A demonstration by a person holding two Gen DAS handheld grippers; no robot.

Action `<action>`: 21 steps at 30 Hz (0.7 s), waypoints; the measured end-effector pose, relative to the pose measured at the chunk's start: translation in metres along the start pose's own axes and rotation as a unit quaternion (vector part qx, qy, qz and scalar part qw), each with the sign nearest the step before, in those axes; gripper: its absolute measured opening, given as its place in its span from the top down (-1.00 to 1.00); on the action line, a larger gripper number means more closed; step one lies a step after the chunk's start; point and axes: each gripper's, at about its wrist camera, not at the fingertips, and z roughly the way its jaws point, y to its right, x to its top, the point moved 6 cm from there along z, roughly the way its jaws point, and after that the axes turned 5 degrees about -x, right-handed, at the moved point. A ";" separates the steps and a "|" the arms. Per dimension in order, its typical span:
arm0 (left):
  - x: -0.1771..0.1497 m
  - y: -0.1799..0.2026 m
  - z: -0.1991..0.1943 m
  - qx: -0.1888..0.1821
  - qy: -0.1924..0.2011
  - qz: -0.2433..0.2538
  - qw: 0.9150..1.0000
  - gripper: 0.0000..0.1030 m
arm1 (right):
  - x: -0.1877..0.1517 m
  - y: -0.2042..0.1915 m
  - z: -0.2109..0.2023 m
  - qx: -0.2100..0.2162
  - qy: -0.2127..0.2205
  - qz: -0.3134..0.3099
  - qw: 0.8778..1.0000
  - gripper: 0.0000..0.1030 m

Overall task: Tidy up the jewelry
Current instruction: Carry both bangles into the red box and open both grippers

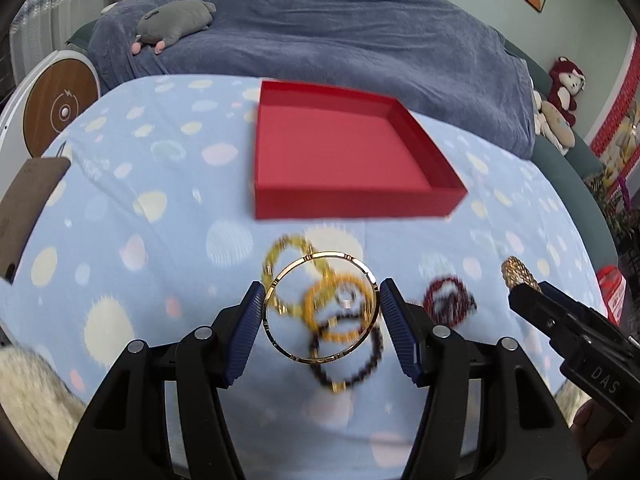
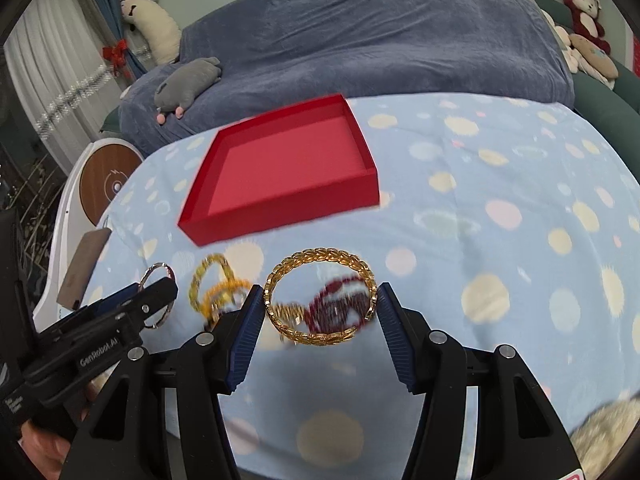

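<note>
My left gripper point(image 1: 321, 306) is shut on a thin gold bangle point(image 1: 280, 276), held above the blue spotted cloth. My right gripper point(image 2: 321, 304) is shut on a wide gold braided bangle point(image 2: 324, 256), also lifted; that bangle shows at the right of the left wrist view point(image 1: 519, 274). An open red box point(image 1: 340, 200) point(image 2: 280, 208) sits empty further back. Yellow bead bracelets point(image 1: 292, 244) point(image 2: 210, 276), a dark bead bracelet point(image 1: 360, 372) and a dark red bracelet point(image 1: 450, 300) point(image 2: 340, 300) lie blurred on the cloth below the grippers.
The cloth point(image 1: 160, 240) point(image 2: 480, 220) covers a table. A brown card point(image 1: 24, 208) point(image 2: 82, 268) lies at its left edge. A round wooden-topped device point(image 1: 60, 108) point(image 2: 108, 184) stands left. A blue-covered sofa point(image 1: 340, 32) with plush toys is behind.
</note>
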 end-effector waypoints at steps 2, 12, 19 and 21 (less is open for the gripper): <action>0.023 -0.003 0.005 0.000 0.007 -0.002 1.000 -0.10 | 0.019 -0.004 0.005 0.006 0.005 -0.008 1.000 -0.07; 0.139 -0.016 0.067 0.009 0.022 -0.007 1.000 -0.10 | 0.136 -0.028 0.082 0.027 0.000 -0.048 0.998 -0.07; 0.184 -0.022 0.134 0.022 0.000 0.006 1.000 -0.10 | 0.189 -0.041 0.154 0.012 -0.019 -0.080 0.997 -0.07; 0.189 -0.023 0.151 0.029 -0.006 0.014 0.999 -0.10 | 0.197 -0.043 0.174 0.009 -0.029 -0.087 0.996 -0.07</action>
